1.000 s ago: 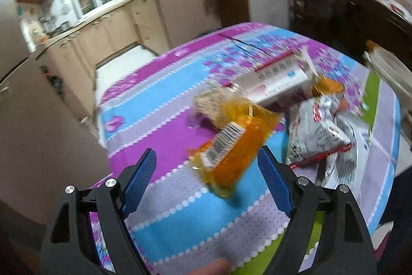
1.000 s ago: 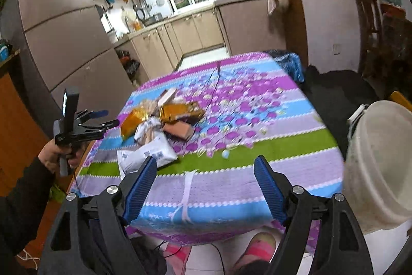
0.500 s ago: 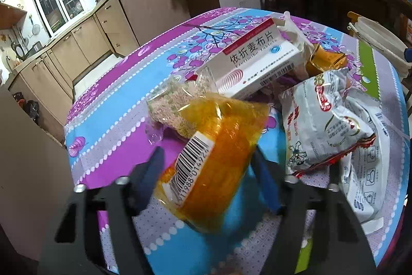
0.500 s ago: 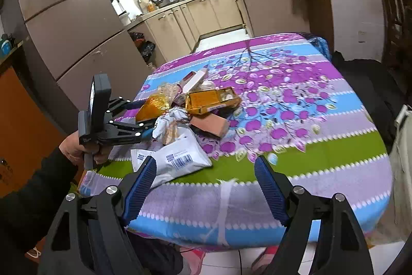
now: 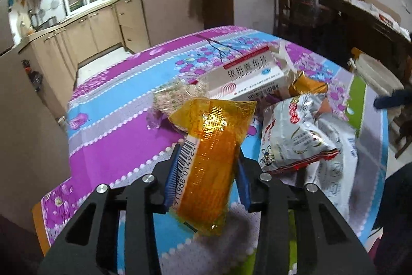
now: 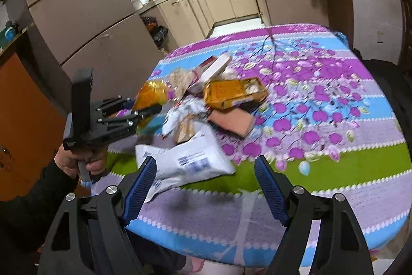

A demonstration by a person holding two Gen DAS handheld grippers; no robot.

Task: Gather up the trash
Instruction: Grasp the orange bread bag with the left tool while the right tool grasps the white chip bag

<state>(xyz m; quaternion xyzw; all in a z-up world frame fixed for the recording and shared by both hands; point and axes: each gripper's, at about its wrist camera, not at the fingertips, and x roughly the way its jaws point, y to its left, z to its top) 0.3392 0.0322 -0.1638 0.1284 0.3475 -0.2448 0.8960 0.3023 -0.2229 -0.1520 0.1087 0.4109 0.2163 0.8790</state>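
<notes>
Left hand-held gripper (image 5: pixel 207 173) is over the near-left edge of the bench (image 5: pixel 110 125), pointing down at the trash pile. Its jaws are closing w/ the orange wrapper (image 5: pixel 209 164) between them; blue pads look to be touching both sides of the packet, barcode edge vs. the left pad. Wrapper sticks out fwd past the fingertips and also back toward the handle. The person's hand (image 6: pixel 77 159), in a dark sleeve, grips the handle from below.

Just ahead of that hand-held gripper: a clear bag of crumbly beige stuff (image 5: pixel 177 97), touching the wrapper's far end. Beyond it and a bit right, a white medicine box (image 5: pixel 247 80) w/ red trim. Right of the jaws, a silver snack bag (image 5: pixel 291 138) lies on a white mailer pouch (image 5: pixel 342 169).

Right hand-held gripper (image 6: pixel 206 187) is wide open, nothing between the pads, hovering off the near edge of the bench. Straight ahead of its left finger is the same white mailer pouch (image 6: pixel 190 159); farther on, an orange carton (image 6: pixel 234 93) and a brown flat box (image 6: pixel 231 120). Rest of the flowery cloth to the right of the jaws is bare.
</notes>
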